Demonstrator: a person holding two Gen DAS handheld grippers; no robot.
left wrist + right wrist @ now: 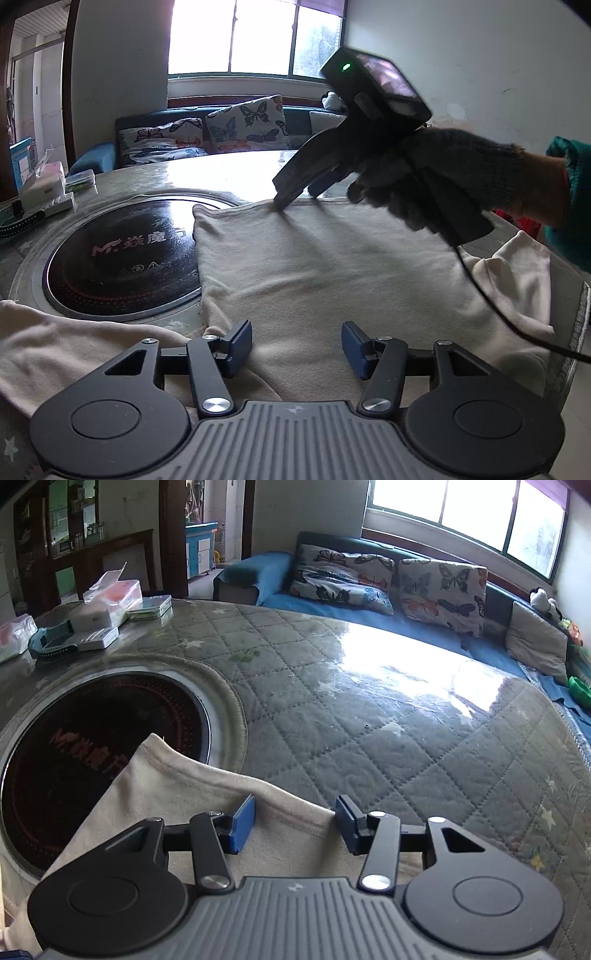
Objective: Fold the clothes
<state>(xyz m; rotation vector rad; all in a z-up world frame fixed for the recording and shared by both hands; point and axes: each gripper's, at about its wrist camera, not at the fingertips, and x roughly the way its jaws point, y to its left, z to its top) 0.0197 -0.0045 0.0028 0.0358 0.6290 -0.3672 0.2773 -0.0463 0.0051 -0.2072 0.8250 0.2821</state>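
Note:
A beige garment (314, 277) lies flat on the quilted table, its far left corner over the round cooktop, and loose parts trail off at the left and right. My left gripper (297, 343) stands open just above the garment's near part, nothing pinched between its blue pads. A gloved hand holds my right gripper (299, 194) at the garment's far edge, where creases fan out from its tip. In the right wrist view this gripper (295, 821) is open, with the garment's (184, 794) hem lying under and between its fingers.
A black round cooktop (122, 254) (92, 757) is set into the table at the left. Boxes and packets (48, 192) (103, 616) crowd the far left. A cable (498, 306) crosses the garment's right part. The table's edge (580, 314) is close on the right; a sofa (369, 579) stands beyond.

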